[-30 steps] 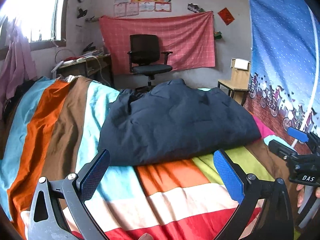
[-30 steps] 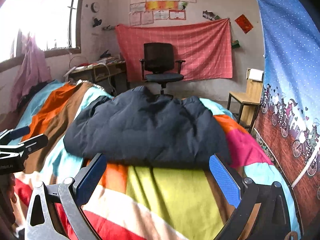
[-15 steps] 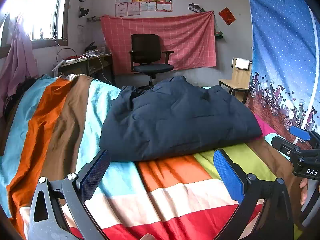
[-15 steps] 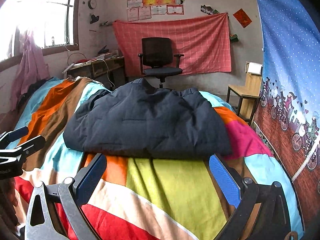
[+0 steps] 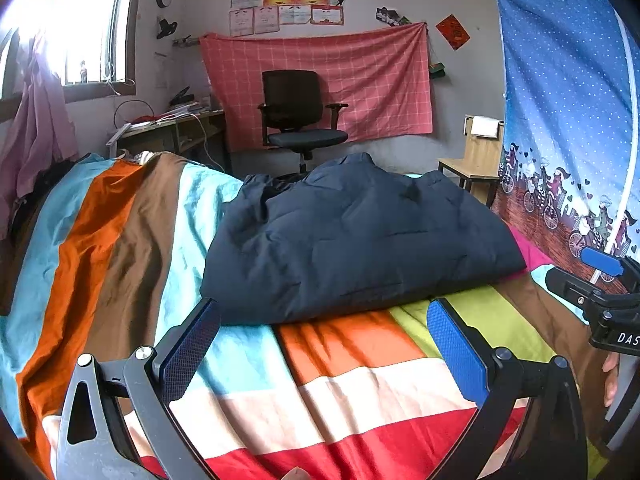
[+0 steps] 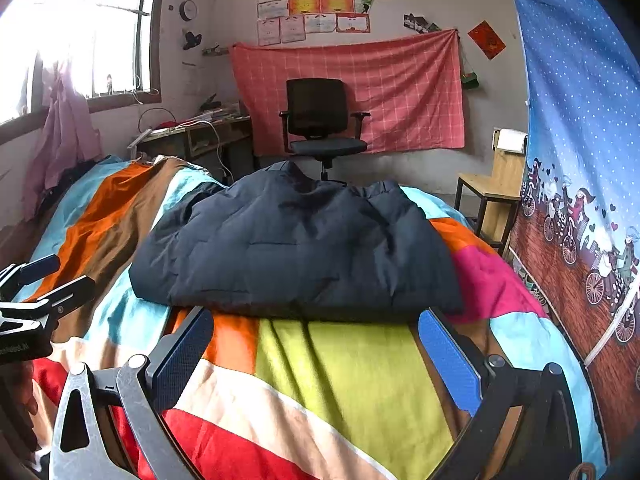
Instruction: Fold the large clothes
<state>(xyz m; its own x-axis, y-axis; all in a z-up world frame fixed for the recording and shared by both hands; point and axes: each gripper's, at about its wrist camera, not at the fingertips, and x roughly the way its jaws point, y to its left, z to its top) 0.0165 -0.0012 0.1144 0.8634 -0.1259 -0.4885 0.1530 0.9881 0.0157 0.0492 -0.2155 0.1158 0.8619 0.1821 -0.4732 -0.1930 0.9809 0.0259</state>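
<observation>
A dark navy quilted jacket (image 5: 352,240) lies folded in a puffy bundle on a bed with a bright striped cover (image 5: 352,392); it also shows in the right wrist view (image 6: 296,252). My left gripper (image 5: 322,346) is open and empty, held just short of the jacket's near edge. My right gripper (image 6: 314,352) is open and empty, also just short of that edge. Each gripper shows at the side of the other's view: the right one (image 5: 600,280) and the left one (image 6: 36,292).
A black office chair (image 5: 300,120) and a desk (image 5: 168,132) stand beyond the bed under a red wall cloth. A wooden chair (image 6: 492,188) stands at the right. A blue patterned curtain (image 6: 580,160) hangs along the bed's right side.
Both grippers have drawn back a little and risen, so more of the room shows above the jacket. The jacket has not moved. Both stay open.
</observation>
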